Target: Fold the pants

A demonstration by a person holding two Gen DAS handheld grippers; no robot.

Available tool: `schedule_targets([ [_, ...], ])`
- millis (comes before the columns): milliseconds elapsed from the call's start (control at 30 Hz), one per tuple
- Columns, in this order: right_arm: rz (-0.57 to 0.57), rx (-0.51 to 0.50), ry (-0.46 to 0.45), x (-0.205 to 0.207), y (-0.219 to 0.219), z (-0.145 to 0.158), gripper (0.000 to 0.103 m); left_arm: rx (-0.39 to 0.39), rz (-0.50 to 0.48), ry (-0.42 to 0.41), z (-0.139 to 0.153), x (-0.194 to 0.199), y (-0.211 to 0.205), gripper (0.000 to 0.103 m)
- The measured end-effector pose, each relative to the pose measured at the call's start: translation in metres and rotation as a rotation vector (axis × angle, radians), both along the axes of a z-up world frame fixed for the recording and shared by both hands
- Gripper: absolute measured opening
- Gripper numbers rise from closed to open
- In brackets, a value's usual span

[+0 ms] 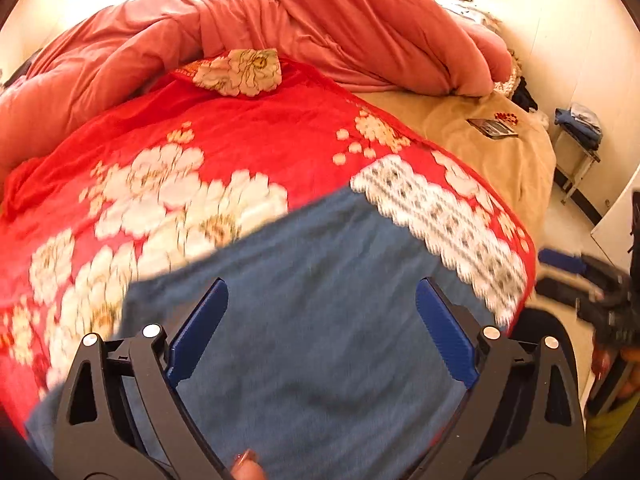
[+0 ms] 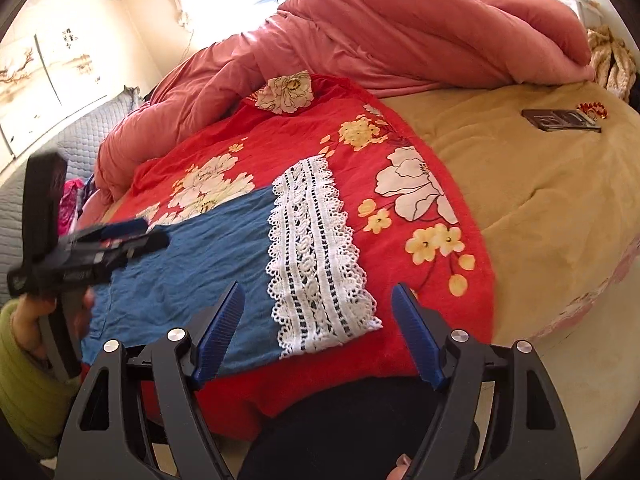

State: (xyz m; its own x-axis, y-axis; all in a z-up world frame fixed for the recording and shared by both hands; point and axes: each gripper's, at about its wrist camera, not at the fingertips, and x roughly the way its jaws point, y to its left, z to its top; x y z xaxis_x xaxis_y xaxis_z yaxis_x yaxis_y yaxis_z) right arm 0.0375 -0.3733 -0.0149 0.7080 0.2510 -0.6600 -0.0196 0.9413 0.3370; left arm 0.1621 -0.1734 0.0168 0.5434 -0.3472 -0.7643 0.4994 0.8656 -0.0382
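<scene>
- On the bed [image 2: 540,208], over a red floral blanket [image 2: 400,152], the pants [image 2: 192,248] lie flat: blue cloth with a white lace band [image 2: 316,256] at the right end.
- In the left wrist view the pants fill the lower part of the picture, directly under the left hand-held gripper [image 1: 322,332].
- The left hand-held gripper is spread wide and holds nothing; the blue cloth shows between its two fingers, but I cannot tell if they touch it.
- The right hand-held gripper [image 2: 320,332] is spread wide too and empty; it hangs over the near end of the lace band and the blanket edge.
- A pink quilt [image 2: 400,28] is heaped at the far side of the bed, well apart from the pants.
- A dark flat object [image 2: 560,120] lies on the beige part of the bed, also well apart.
- I judge the pants light, soft and limp; they will sag and wrinkle when lifted, and they are not fragile.
- The lace looks open and delicate, so a finger may catch in its holes.
- A good hold seems to be a corner or edge of the blue cloth, one hand-held gripper at each, pinching all layers without taking the blanket under them.
</scene>
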Motion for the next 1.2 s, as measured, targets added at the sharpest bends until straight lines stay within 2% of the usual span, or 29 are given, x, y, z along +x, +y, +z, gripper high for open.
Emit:
schedule_targets([
  [100,0.004,0.008,0.008,0.005,0.001,-0.003,0.075,0.031,-0.022,-0.001,0.004,0.023,-0.017,0.089],
  [267,-0.001,0.009,0.033,0.011,-0.001,-0.008,0.075,0.008,-0.086,0.104,-0.004,0.061,-0.041,0.089],
  [400,-0.011,0.025,0.052,0.018,-0.004,-0.011,0.075,0.017,-0.125,0.135,-0.013,0.084,-0.061,0.089],
  [667,0.019,0.033,0.08,0.03,0.0,-0.017,0.075,-0.004,-0.245,0.187,-0.027,0.11,-0.09,0.074],
  [833,0.04,0.065,0.108,0.036,0.003,-0.028,0.074,-0.072,-0.301,0.28,-0.042,0.127,-0.098,0.069],
  [867,0.042,0.065,0.112,0.037,0.004,-0.029,0.073,-0.094,-0.318,0.302,-0.046,0.129,-0.099,0.069],
  [933,0.038,0.075,0.108,0.037,0.002,-0.029,0.039,-0.092,-0.325,0.33,-0.056,0.132,-0.1,0.067],
  [967,0.046,0.098,0.093,0.035,0.0,-0.028,0.033,-0.096,-0.327,0.349,-0.06,0.133,-0.101,0.064],
  [1000,0.044,0.101,0.081,0.034,-0.001,-0.026,0.033,-0.11,-0.331,0.361,-0.063,0.133,-0.1,0.063],
  [1067,0.041,0.095,0.088,0.035,-0.001,-0.027,0.035,-0.131,-0.353,0.374,-0.065,0.133,-0.101,0.056],
  [1100,0.03,0.096,0.106,0.038,-0.002,-0.031,0.038,-0.136,-0.36,0.376,-0.066,0.133,-0.101,0.056],
  [1200,0.048,0.151,0.135,0.044,-0.005,-0.038,0.053,-0.159,-0.365,0.383,-0.068,0.135,-0.1,0.056],
])
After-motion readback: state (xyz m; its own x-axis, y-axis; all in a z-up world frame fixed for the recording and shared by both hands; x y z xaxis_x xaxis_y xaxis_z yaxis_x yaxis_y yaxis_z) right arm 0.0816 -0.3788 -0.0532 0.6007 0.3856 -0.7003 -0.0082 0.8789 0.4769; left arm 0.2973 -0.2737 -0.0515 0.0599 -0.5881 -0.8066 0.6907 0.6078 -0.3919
